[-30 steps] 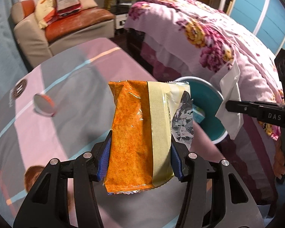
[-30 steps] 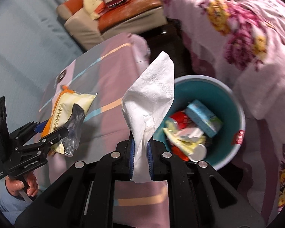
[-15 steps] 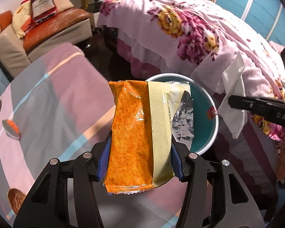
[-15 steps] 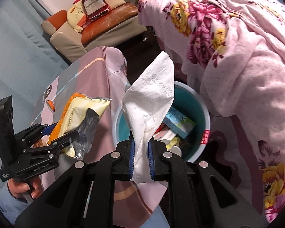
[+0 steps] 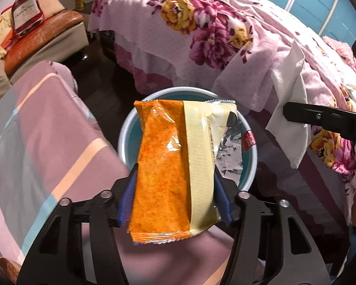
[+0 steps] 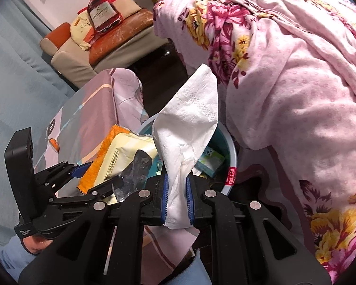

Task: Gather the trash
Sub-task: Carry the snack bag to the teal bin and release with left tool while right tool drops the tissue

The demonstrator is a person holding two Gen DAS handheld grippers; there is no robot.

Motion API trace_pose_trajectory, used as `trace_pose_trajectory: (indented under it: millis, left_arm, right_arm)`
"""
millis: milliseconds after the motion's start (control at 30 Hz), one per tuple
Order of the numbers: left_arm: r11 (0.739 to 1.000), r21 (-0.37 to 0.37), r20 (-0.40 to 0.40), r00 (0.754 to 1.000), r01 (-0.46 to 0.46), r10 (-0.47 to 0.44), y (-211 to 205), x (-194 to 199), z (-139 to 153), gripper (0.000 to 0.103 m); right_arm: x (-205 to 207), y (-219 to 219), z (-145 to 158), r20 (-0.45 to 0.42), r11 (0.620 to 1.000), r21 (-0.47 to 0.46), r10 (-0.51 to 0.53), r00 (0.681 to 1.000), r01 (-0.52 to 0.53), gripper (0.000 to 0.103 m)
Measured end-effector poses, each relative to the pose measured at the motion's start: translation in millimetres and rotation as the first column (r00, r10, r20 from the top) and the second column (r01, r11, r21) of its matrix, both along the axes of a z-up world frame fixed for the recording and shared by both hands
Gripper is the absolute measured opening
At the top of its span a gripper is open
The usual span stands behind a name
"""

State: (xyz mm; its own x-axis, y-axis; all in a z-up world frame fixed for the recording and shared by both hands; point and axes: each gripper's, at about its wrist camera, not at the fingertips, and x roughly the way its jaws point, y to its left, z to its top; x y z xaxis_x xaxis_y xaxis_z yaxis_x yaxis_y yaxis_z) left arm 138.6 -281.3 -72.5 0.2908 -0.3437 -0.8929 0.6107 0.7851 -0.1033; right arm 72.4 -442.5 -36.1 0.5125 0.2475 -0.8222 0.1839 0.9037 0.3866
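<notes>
The left gripper (image 5: 174,197) is clamping an orange snack wrapper (image 5: 163,166) at frame centre, in front of the teal bin (image 5: 128,140), hiding most of its opening. The right gripper (image 6: 176,199) is pinching a white tissue (image 6: 189,128) upright, screening the bin's left half. A floral bedspread (image 6: 296,95) is crowding the right side; a striped tablecloth (image 5: 47,130) is lying left of the bin.
</notes>
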Motion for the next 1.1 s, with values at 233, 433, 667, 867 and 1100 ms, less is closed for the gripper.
trace_pose_trajectory:
  millis: [233,433,667,867,1100]
  left_arm:
    - [0.999,-0.035,-0.042,0.999,-0.013,0.011,-0.9,4.1,-9.1,0.087]
    - [0.998,-0.05,-0.055,0.998,-0.023,0.02,8.0,4.7,-10.1,0.09]
    - [0.996,-0.066,-0.054,0.997,-0.056,0.053,27.2,4.7,-4.5,0.092]
    - [0.995,-0.066,-0.033,0.997,-0.075,0.073,41.9,3.9,0.9,0.092]
    - [0.989,-0.085,-0.038,0.993,-0.118,0.116,65.0,8.4,3.0,0.092]
  right_arm:
    - [6.3,-4.0,-4.7,-0.016,1.0,0.003,-0.013,1.0,0.013,0.014]
    - [12.0,1.0,-8.6,-0.031,1.0,0.003,-0.005,1.0,0.005,0.014]
    - [22.0,13.2,-14.2,-0.057,1.0,-0.011,0.015,0.998,-0.016,0.014]
    - [29.5,22.6,-21.3,-0.081,1.0,-0.002,0.027,0.996,-0.027,0.014]
    - [38.5,39.5,-27.3,-0.115,0.998,-0.026,0.046,0.992,-0.05,0.031]
